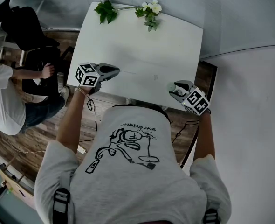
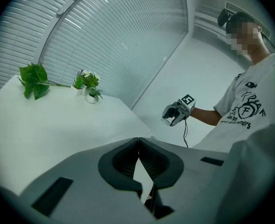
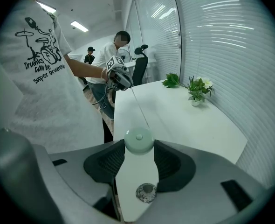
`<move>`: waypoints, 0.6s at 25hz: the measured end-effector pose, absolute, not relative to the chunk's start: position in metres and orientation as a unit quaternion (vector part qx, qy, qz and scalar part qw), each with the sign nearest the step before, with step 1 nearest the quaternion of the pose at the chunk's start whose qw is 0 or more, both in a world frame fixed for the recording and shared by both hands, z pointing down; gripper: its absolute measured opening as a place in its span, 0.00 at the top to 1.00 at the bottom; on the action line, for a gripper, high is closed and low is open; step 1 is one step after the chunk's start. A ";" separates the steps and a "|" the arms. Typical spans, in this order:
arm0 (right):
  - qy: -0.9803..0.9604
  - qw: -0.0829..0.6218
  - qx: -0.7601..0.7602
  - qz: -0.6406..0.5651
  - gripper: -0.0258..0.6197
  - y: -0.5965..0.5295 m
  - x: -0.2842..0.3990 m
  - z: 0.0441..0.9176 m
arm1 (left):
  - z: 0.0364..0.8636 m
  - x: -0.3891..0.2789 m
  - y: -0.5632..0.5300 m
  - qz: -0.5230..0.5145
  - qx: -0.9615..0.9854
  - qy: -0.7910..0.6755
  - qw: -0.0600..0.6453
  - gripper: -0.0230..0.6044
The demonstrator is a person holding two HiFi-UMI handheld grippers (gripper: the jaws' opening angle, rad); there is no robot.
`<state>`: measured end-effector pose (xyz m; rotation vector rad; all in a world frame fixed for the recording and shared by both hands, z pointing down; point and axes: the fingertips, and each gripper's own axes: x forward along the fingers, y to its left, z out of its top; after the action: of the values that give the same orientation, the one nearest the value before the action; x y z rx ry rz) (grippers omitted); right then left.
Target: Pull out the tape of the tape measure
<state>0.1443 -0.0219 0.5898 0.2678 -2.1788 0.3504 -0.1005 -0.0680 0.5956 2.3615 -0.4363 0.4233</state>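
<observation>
The head view looks steeply down from above the person (image 1: 128,171), whose shoulders fill 6 o'clock. The white table (image 1: 142,41) stretches to 12 o'clock, with the left gripper (image 1: 115,71) at 11 and the right gripper (image 1: 173,90) at 2. The left gripper view sits close behind its own jaws and faces across the table toward the blinds (image 2: 119,41); the right gripper shows near 4 o'clock, well apart. The right gripper view rides just behind the tape measure (image 3: 139,140) in its jaws and faces along the tape (image 3: 140,108) to the left gripper at 11 o'clock. All three share the tabletop and the potted plant (image 1: 150,14).
</observation>
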 end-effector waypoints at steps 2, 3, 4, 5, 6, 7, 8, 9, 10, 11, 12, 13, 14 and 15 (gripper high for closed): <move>-0.877 0.446 0.109 0.142 0.64 -0.023 0.145 0.591 | 0.597 -0.102 -0.070 0.165 0.908 -0.171 0.346 0.93; -0.876 0.447 0.109 0.143 0.64 -0.023 0.146 0.592 | 0.598 -0.103 -0.071 0.166 0.907 -0.173 0.347 0.93; -0.875 0.448 0.110 0.144 0.64 -0.023 0.147 0.593 | 0.599 -0.104 -0.071 0.166 0.906 -0.174 0.347 0.93; -0.875 0.448 0.110 0.146 0.64 -0.023 0.148 0.594 | 0.599 -0.105 -0.072 0.167 0.906 -0.175 0.348 0.93; -0.875 0.448 0.110 0.147 0.64 -0.023 0.148 0.595 | 0.600 -0.106 -0.073 0.169 0.905 -0.176 0.348 0.93; -0.874 0.449 0.111 0.148 0.64 -0.023 0.149 0.596 | 0.600 -0.107 -0.073 0.171 0.905 -0.178 0.348 0.93; -0.873 0.450 0.111 0.149 0.64 -0.024 0.150 0.596 | 0.601 -0.108 -0.074 0.172 0.904 -0.179 0.349 0.93; -0.873 0.451 0.111 0.150 0.64 -0.024 0.151 0.597 | 0.601 -0.109 -0.074 0.173 0.903 -0.181 0.349 0.93; -0.872 0.451 0.112 0.151 0.64 -0.024 0.152 0.598 | 0.601 -0.110 -0.075 0.173 0.902 -0.182 0.350 0.93; -0.872 0.451 0.112 0.152 0.64 -0.024 0.152 0.598 | 0.602 -0.111 -0.075 0.174 0.901 -0.184 0.351 0.93; -0.872 0.451 0.113 0.153 0.64 -0.025 0.153 0.598 | 0.603 -0.111 -0.076 0.175 0.900 -0.184 0.353 0.93; -0.872 0.451 0.113 0.154 0.64 -0.025 0.153 0.598 | 0.603 -0.112 -0.076 0.177 0.900 -0.185 0.354 0.93; -0.872 0.451 0.114 0.155 0.64 -0.025 0.154 0.599 | 0.604 -0.112 -0.076 0.178 0.899 -0.186 0.356 0.93; -0.871 0.452 0.114 0.156 0.64 -0.026 0.154 0.600 | 0.605 -0.112 -0.076 0.179 0.898 -0.187 0.357 0.93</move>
<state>0.1542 -0.0257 0.5995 0.2808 -2.1521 0.3847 -0.1124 -0.0764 0.6047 2.3173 -0.4822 0.4619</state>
